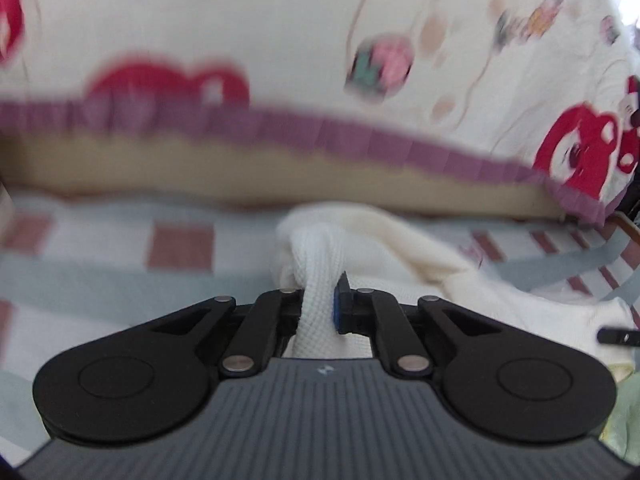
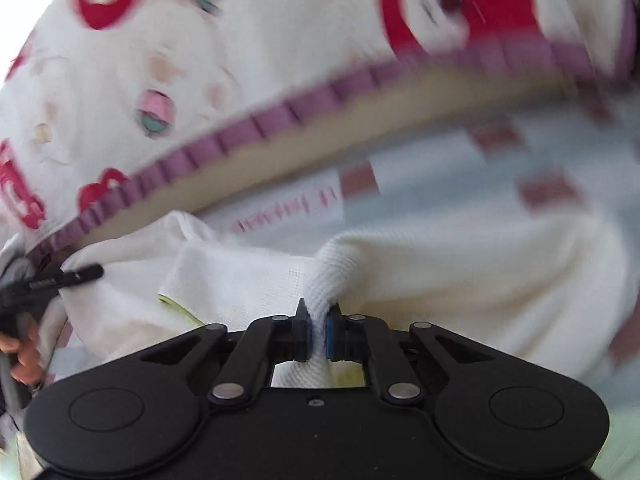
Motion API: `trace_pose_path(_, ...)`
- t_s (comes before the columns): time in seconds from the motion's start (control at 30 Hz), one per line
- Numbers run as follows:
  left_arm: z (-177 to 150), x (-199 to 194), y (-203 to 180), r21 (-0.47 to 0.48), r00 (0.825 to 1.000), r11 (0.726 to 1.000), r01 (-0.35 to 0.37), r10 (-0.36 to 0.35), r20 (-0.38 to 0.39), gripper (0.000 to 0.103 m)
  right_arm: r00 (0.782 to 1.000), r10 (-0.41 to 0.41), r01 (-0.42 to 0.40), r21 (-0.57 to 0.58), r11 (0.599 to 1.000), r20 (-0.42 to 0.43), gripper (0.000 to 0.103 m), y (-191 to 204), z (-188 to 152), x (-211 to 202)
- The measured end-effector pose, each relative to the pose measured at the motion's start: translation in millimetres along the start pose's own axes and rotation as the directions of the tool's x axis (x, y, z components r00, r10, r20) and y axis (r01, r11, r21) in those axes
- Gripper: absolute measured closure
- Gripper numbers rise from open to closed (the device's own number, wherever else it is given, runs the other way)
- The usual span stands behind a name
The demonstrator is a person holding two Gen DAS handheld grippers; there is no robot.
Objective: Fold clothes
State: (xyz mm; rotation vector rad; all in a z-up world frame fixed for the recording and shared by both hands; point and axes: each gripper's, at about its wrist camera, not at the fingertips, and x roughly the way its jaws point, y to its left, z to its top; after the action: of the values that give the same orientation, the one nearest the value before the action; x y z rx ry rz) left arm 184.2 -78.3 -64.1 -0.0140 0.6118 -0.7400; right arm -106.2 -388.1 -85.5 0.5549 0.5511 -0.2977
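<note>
A cream-white knitted garment (image 1: pixel 400 244) lies bunched on a checked bed sheet. In the left wrist view my left gripper (image 1: pixel 320 300) is shut on a thick fold of this garment, which bulges up between the blue pads. In the right wrist view my right gripper (image 2: pixel 318 324) is shut on another ridge of the same white garment (image 2: pixel 460 280), the cloth pinched tight between its pads. The left gripper's fingers (image 2: pixel 80 274) show at the left edge of the right wrist view, and the right gripper's finger (image 1: pixel 618 337) shows at the right edge of the left wrist view.
A checked sheet (image 1: pixel 120 264) of grey, white and red squares covers the bed. Behind it rises a cream quilt (image 1: pixel 240 20) with red cartoon prints and a purple frilled hem (image 1: pixel 360 136). A pale green cloth (image 1: pixel 628 420) lies at the lower right. A hand (image 2: pixel 20 356) grips the left tool.
</note>
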Motion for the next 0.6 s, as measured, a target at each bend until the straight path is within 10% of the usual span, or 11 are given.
trace_pose_path(0.13,21.2,-77.6,-9.6,0.009,0.987,0.999,-0.033,0.032,0.157,0.097,0.988,0.060,-0.056,-0.038,0.998,0.140,0.095,22.6,34.1,-50.2)
trace_pose_path(0.3,50.5,-170.4,-23.1,0.056,0.915,0.994,-0.093,0.063,0.399,0.097,0.964,0.158,-0.116,-0.199,0.973,0.213,0.095,66.9,104.2,-73.3)
trace_pose_path(0.47,79.7,-145.8,0.4,0.005,0.859,0.967,-0.256,0.225,0.460,0.095,0.959,0.182,-0.106,-0.323,0.941,0.216,0.095,118.1,174.0,-24.0)
trace_pose_path(0.6,66.9,-71.7,41.2,-0.046,0.928,0.939,-0.341,0.344,0.143,0.057,0.981,0.084,-0.042,-0.231,0.972,0.174,0.078,132.2,176.9,38.7)
